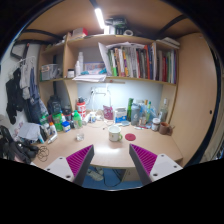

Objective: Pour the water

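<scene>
Gripper view shows the gripper (113, 160) with its two fingers spread apart and nothing between them. The purple pads (79, 158) face each other across the gap. Under the fingers is a wooden desk (110, 150). Just ahead of the fingers, a little past the tips, sits a small cup (115, 134). Farther beyond it, bottles (143, 114) stand in a row near the wall, ahead of the right finger. More bottles and small things (62, 120) crowd ahead of the left finger. High beyond them is a shelf of books (140, 62).
</scene>
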